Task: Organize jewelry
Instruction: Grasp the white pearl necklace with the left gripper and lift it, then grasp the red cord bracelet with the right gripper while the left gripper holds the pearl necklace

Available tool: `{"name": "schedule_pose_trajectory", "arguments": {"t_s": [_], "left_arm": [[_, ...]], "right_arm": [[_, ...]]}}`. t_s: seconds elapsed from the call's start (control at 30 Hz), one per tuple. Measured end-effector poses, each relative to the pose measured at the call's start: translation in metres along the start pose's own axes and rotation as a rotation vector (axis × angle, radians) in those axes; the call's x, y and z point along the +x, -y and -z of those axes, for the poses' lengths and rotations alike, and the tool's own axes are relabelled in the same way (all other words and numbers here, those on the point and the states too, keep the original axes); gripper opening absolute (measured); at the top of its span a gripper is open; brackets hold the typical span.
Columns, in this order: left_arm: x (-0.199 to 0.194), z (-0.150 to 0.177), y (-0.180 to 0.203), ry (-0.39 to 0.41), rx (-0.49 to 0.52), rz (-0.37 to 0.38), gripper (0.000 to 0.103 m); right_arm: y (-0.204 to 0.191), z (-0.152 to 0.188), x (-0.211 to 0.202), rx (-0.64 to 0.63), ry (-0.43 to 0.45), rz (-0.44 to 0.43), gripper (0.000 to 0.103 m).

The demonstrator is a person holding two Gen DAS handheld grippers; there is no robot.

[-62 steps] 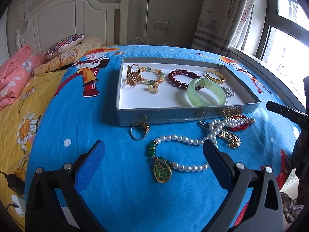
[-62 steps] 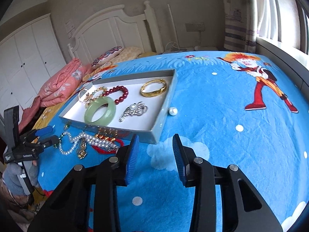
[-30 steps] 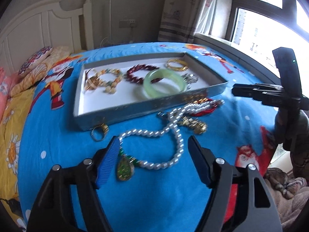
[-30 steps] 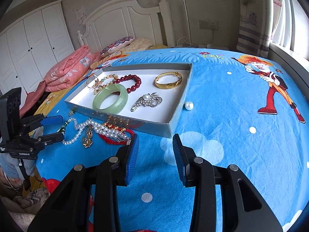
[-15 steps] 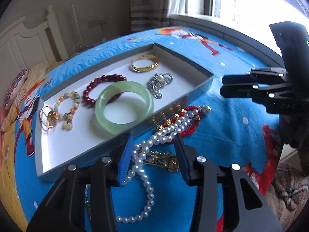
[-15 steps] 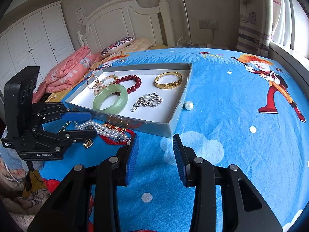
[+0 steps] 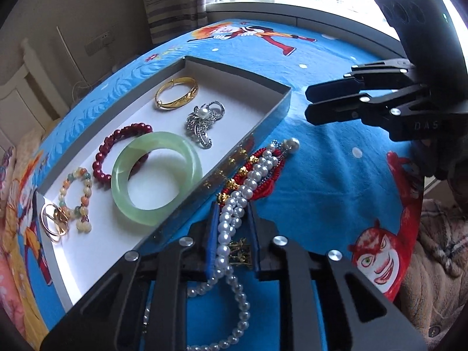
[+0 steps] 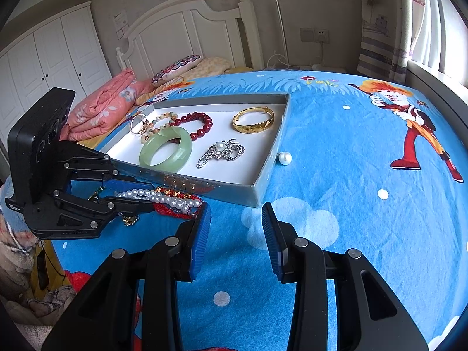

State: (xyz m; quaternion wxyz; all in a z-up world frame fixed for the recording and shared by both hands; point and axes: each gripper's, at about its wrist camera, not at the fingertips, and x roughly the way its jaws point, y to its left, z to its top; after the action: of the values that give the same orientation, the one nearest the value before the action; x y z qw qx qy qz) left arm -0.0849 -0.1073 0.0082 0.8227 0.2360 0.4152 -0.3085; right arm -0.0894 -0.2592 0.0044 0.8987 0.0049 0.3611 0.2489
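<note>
Tray (image 7: 264,120) already holds green bangle (image 7: 156,178), gold bangle, red beads, brooch, rings. Left gripper (image 7: 232,235) has just been closing; now pinches pearl necklace (image 7: 248,175) just outside tray wall. Right gripper (image 8: 235,239) half open, holds nothing. Left to do: necklace pile, loose pearl (image 8: 284,158) beside tray.

Pearl necklace (image 7: 234,222) lower loop cut off by bottom edge, partly behind left hand-held gripper (image 7: 232,234); gold piece (image 7: 241,253) mostly hidden between its jaws.
</note>
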Motion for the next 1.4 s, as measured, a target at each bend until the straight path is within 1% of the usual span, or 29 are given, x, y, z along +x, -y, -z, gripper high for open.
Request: {"name": "schedule_pose_trajectory", "arguments": {"t_s": [0.03, 0.07, 0.2, 0.3, 0.4, 0.47, 0.57, 0.6, 0.7, 0.77, 0.83, 0.9, 0.97, 1.03, 1.07, 1.13, 1.23, 1.27, 1.4], "left_arm": [[-0.002, 0.0, 0.002, 0.009, 0.006, -0.009, 0.013], [-0.007, 0.0, 0.001, 0.031, -0.001, -0.015, 0.007], [-0.035, 0.002, -0.01, 0.132, -0.08, -0.001, 0.007], [-0.064, 0.013, -0.025, 0.232, -0.182, 0.013, 0.007], [-0.08, 0.024, -0.032, 0.282, -0.237, 0.039, 0.007], [-0.086, 0.035, -0.035, 0.3, -0.268, 0.059, 0.007], [-0.093, 0.057, -0.041, 0.34, -0.344, 0.127, 0.007], [-0.095, 0.064, -0.041, 0.345, -0.362, 0.138, 0.007], [-0.091, 0.087, -0.049, 0.331, -0.429, 0.129, 0.007], [-0.086, 0.102, -0.056, 0.317, -0.483, 0.14, 0.007], [-0.082, 0.113, -0.062, 0.311, -0.522, 0.151, 0.007], [-0.079, 0.123, -0.069, 0.314, -0.568, 0.176, 0.007], [-0.077, 0.128, -0.074, 0.322, -0.605, 0.199, 0.007], [-0.08, 0.129, -0.078, 0.34, -0.627, 0.206, 0.007], [-0.08, 0.131, -0.081, 0.347, -0.643, 0.207, 0.007], [-0.079, 0.135, -0.085, 0.35, -0.681, 0.205, 0.007], [-0.082, 0.135, -0.084, 0.363, -0.678, 0.185, 0.007], [-0.081, 0.133, -0.082, 0.358, -0.669, 0.174, 0.007], [-0.079, 0.127, -0.072, 0.341, -0.618, 0.149, 0.007]], "right_arm": [[0.0, 0.0, 0.0, -0.001, 0.0, 0.0, 0.037], [0.0, 0.0, 0.0, -0.001, 0.0, 0.0, 0.037], [0.0, 0.0, 0.0, -0.001, 0.002, -0.001, 0.037], [0.0, 0.0, 0.0, -0.002, 0.003, 0.0, 0.037], [0.0, 0.0, 0.0, 0.0, 0.001, 0.001, 0.037], [0.0, 0.0, 0.001, -0.001, -0.002, 0.004, 0.037], [0.001, 0.0, 0.001, 0.001, -0.002, 0.009, 0.037], [0.001, 0.0, 0.002, 0.001, -0.003, 0.01, 0.037], [0.001, 0.0, 0.003, 0.0, -0.008, 0.012, 0.037], [-0.001, 0.0, 0.0, -0.01, 0.005, 0.018, 0.037], [-0.011, 0.002, -0.002, -0.049, 0.014, 0.02, 0.037], [-0.031, 0.005, 0.0, -0.086, -0.002, -0.051, 0.037], [-0.057, 0.008, 0.005, -0.154, -0.023, -0.107, 0.037], [-0.087, 0.01, 0.013, -0.229, -0.049, -0.174, 0.037], [-0.099, 0.009, 0.018, -0.239, -0.075, -0.22, 0.037], [-0.11, 0.006, 0.032, -0.187, -0.145, -0.307, 0.037], [-0.112, 0.007, 0.053, -0.067, -0.241, -0.396, 0.037], [-0.112, 0.008, 0.057, -0.041, -0.257, -0.412, 0.037], [-0.11, 0.006, 0.06, 0.028, -0.259, -0.451, 0.037]]}}
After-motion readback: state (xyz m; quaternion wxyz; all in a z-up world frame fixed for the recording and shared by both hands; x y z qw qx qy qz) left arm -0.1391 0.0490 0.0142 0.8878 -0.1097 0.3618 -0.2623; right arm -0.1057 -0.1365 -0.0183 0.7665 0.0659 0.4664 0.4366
